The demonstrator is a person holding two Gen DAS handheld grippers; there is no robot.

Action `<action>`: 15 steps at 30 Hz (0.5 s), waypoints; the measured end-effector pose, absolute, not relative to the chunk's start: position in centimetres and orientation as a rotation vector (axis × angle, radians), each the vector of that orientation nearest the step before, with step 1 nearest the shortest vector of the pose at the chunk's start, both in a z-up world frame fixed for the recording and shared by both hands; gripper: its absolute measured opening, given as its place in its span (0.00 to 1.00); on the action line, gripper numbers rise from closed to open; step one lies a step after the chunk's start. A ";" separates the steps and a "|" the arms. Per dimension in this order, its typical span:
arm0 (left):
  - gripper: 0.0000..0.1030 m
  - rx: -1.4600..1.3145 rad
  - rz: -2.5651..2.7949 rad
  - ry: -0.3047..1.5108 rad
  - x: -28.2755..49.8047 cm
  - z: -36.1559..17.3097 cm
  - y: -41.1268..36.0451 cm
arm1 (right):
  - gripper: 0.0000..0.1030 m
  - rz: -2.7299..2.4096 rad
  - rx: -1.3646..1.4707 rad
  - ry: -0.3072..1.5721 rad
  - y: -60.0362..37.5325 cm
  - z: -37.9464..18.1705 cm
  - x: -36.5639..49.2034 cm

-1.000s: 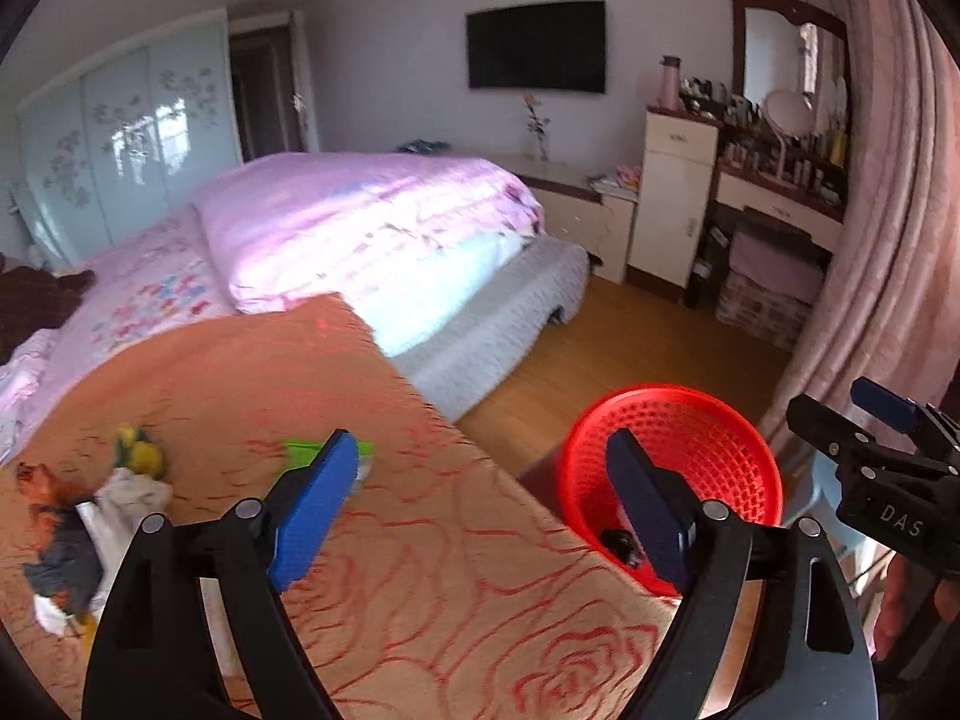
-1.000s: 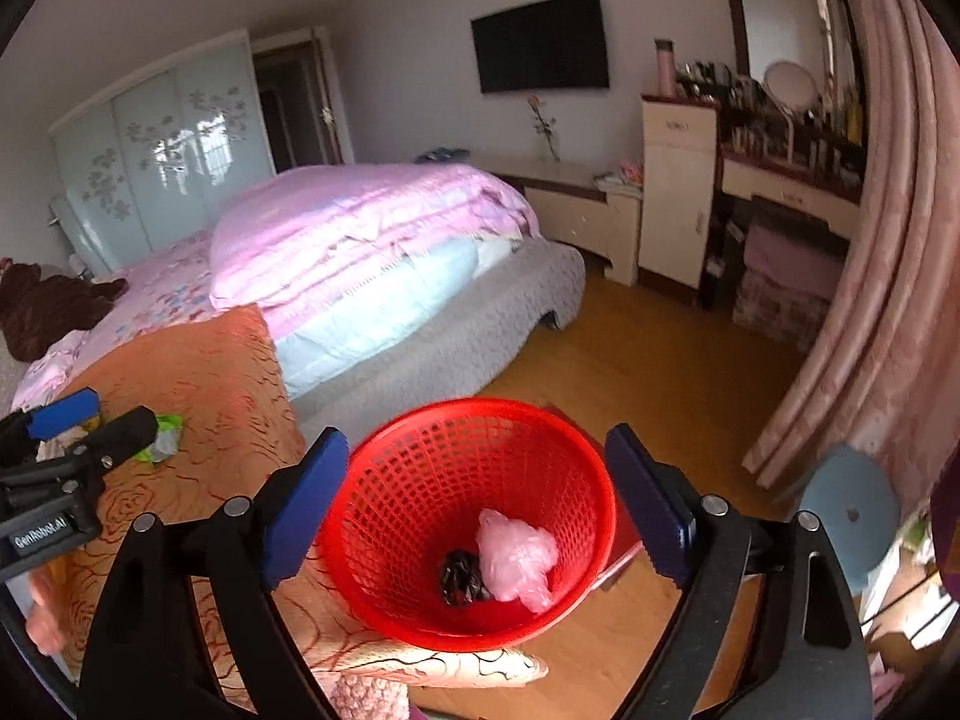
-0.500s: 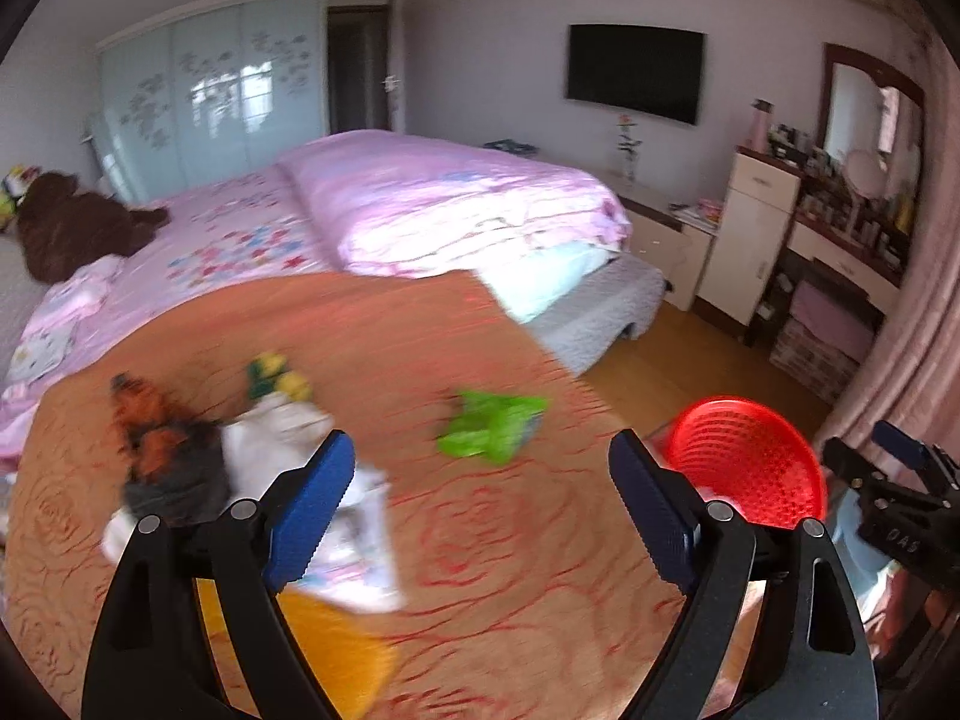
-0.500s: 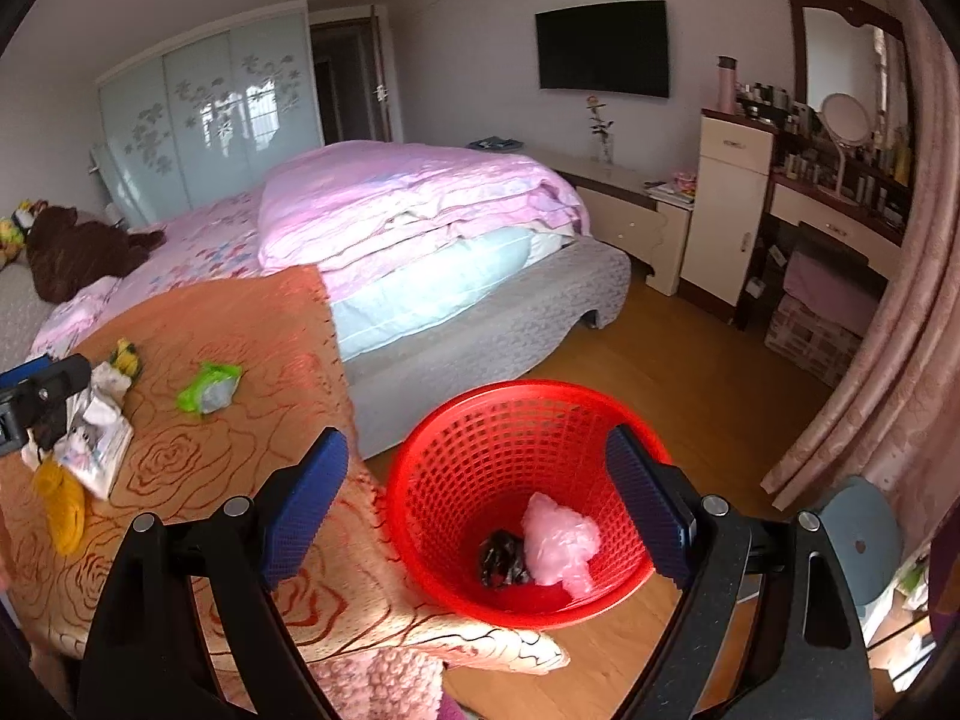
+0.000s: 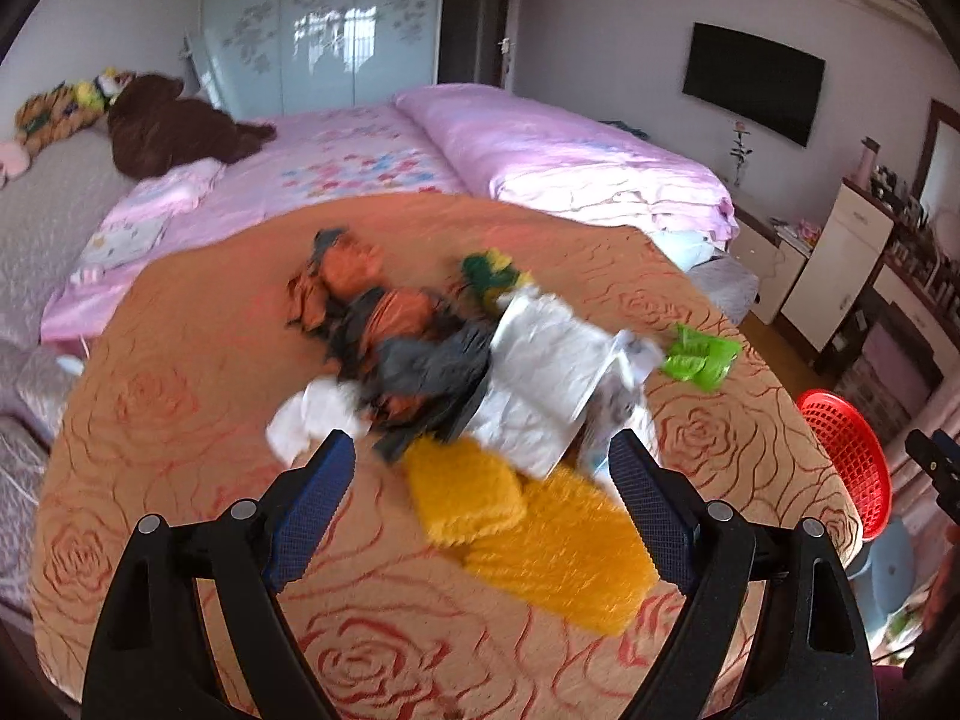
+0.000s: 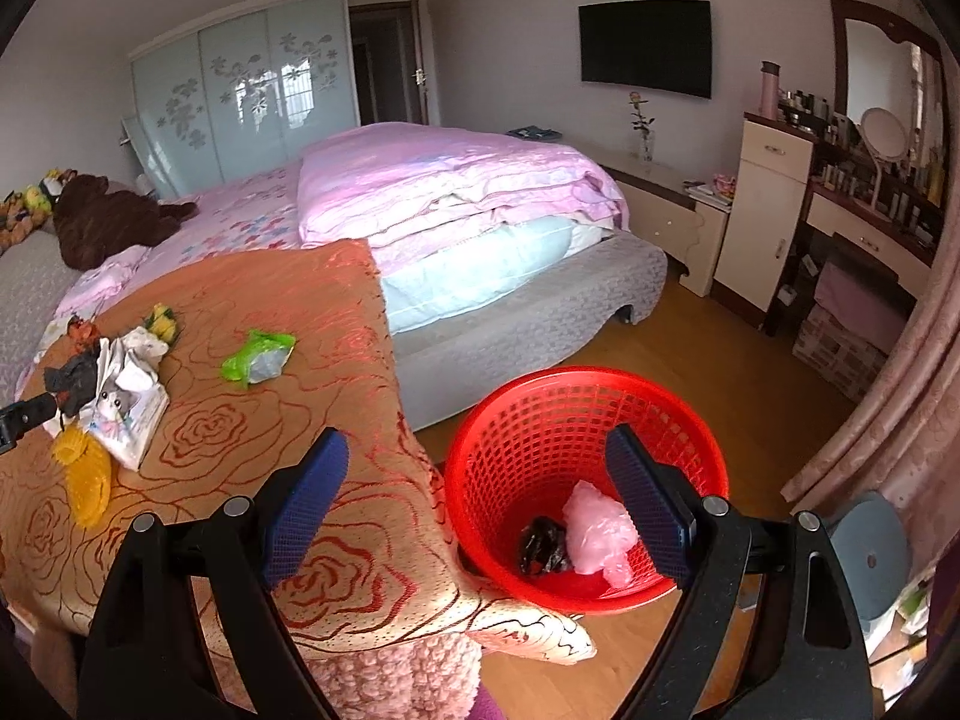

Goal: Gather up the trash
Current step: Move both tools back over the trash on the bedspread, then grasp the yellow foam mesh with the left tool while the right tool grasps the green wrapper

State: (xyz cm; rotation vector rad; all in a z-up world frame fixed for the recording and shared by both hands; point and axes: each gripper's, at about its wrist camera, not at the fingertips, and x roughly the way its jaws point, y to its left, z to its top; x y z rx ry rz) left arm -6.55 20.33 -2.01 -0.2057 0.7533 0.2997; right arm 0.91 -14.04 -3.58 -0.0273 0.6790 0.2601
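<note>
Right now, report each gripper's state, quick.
Left gripper: open, holding nothing, above the yellow fuzzy cloth.
Right gripper: open, holding nothing, beside the red plastic mesh basket.

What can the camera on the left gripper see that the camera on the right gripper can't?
Only the left wrist view shows the left gripper, open, right over the trash pile: its grey and orange bags and crumpled white paper show up close.

Only the right wrist view shows the right gripper, open, and looks down into the red basket, where a pink bag and a black bag lie.

Both show the orange cloth, the green wrapper, the yellow pads, the basket and the pink bed.
</note>
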 end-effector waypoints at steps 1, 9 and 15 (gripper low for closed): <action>0.81 -0.216 0.295 0.763 -6.7 -2.3 20.4 | 0.82 0.263 -0.030 0.682 -13.9 -3.6 0.9; 0.76 -0.265 0.200 0.878 -6.4 -6.1 18.5 | 0.82 0.267 -0.035 0.690 -13.8 -3.9 0.9; 0.47 -0.245 0.173 0.887 -6.0 -6.8 17.2 | 0.82 0.266 -0.041 0.700 -13.7 -4.1 0.8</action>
